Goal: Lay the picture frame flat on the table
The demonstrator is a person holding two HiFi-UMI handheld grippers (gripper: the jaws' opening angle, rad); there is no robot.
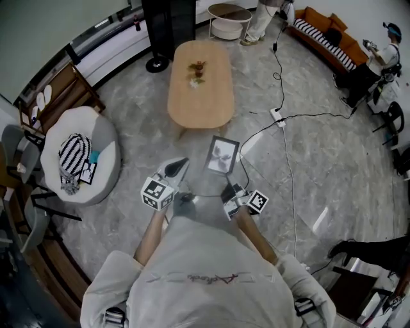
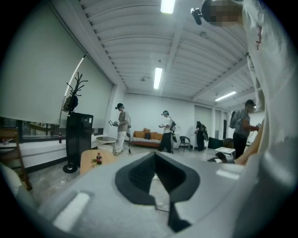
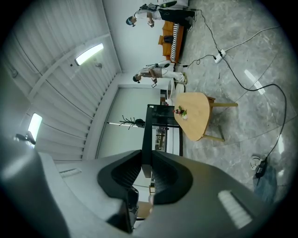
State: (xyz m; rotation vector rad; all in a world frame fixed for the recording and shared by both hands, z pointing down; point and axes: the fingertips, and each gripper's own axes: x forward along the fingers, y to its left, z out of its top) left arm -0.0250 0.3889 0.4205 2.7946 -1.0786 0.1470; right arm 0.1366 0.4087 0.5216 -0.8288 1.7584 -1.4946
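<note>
A dark-framed picture frame (image 1: 222, 155) with a pale print hangs over the floor ahead of me, short of the table. My right gripper (image 1: 226, 184) is shut on its lower edge. In the right gripper view that edge shows as a dark bar (image 3: 146, 135) pinched between the pads of the right gripper (image 3: 148, 155). The oval wooden table (image 1: 200, 80) stands farther ahead, with a small bottle and flowers (image 1: 196, 70) on top. It also shows in the other views as table (image 2: 91, 160) and table (image 3: 195, 116). My left gripper (image 1: 175, 169) is level beside the frame, its jaws shut on nothing (image 2: 154, 155).
A white armchair with a striped cushion (image 1: 77, 157) sits to the left. A black cable and power strip (image 1: 277, 115) run across the floor on the right. Behind the table are a black cabinet (image 1: 168, 25), a round side table (image 1: 229, 19) and an orange sofa (image 1: 327, 38). Several people stand about.
</note>
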